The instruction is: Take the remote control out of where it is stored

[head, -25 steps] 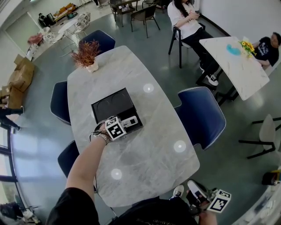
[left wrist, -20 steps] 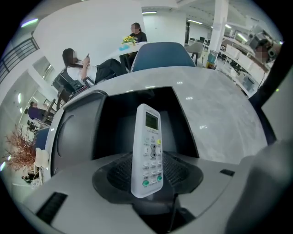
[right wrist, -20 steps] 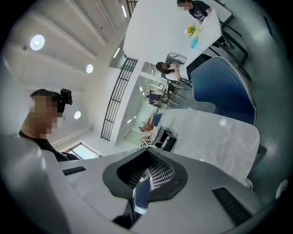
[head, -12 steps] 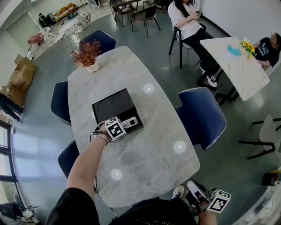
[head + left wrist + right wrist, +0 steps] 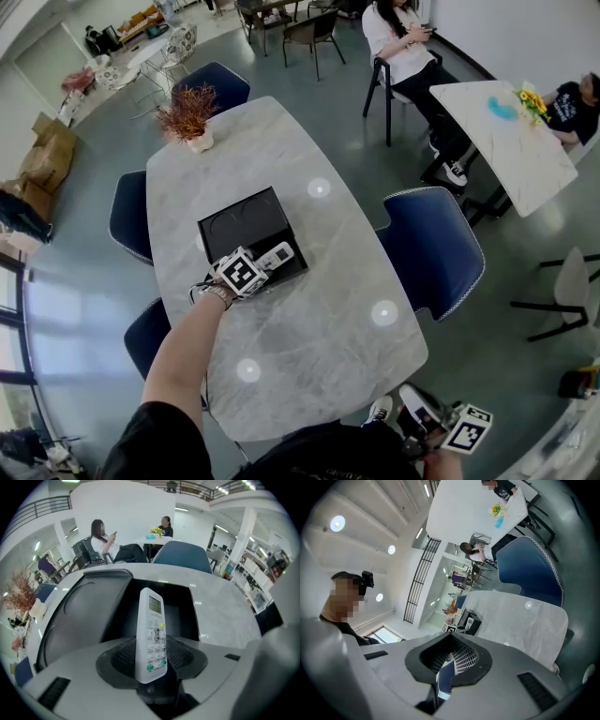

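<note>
- Fingers [image 5: 123, 657] of left gripper [image 5: 151, 660]: clamped on the lower end of the white remote control [image 5: 151, 620] (buttons face the camera).
- Remote control points forward over the black box [image 5: 239, 223], at its near right corner in head view.
- Black box sits mid-worktop [image 5: 319, 319]; potted plant [image 5: 187, 117] at far end.
- Low past the worktop's near edge, right gripper [image 5: 451, 667]: fingers together, nothing held.

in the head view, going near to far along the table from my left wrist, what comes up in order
left gripper → remote control → far half of the black box → potted plant
</note>
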Action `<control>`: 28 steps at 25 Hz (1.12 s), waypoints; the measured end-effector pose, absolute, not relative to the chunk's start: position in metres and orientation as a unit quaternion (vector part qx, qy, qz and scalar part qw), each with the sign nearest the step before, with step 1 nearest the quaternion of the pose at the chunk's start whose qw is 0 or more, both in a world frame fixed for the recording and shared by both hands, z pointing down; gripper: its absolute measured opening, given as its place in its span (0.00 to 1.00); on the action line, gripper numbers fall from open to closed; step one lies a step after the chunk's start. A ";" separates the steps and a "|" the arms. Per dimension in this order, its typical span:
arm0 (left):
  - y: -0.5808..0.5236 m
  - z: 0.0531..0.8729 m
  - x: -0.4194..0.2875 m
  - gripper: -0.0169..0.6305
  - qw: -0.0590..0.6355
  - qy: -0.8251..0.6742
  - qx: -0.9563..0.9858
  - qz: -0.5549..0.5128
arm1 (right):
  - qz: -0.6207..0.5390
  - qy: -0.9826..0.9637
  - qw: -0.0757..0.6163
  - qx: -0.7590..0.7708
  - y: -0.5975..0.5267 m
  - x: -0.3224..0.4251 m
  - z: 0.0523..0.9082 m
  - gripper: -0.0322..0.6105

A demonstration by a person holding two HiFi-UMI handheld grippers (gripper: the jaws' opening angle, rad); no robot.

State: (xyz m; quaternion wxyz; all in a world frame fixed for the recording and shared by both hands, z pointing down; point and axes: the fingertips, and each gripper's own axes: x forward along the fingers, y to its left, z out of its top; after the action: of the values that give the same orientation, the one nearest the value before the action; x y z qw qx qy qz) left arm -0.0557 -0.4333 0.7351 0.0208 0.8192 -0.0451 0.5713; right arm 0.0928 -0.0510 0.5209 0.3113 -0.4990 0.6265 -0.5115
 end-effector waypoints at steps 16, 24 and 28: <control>-0.432 0.735 -0.062 0.32 0.140 -0.085 0.833 0.528 | -0.515 0.630 0.310 -0.492 -0.054 0.089 0.519 0.06; -0.436 0.708 -0.055 0.32 0.216 -0.107 0.862 0.446 | -0.520 0.636 0.310 -0.479 -0.060 0.087 0.521 0.06; -0.430 0.682 -0.053 0.32 0.253 -0.117 0.878 0.390 | -0.519 0.648 0.309 -0.463 -0.063 0.084 0.518 0.06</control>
State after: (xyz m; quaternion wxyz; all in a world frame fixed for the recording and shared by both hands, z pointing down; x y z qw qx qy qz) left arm -0.0528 -0.4300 0.6821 0.2535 0.8776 -0.1173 0.3897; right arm 0.0837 -0.0628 0.5178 0.3092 -0.4634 0.6482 -0.5191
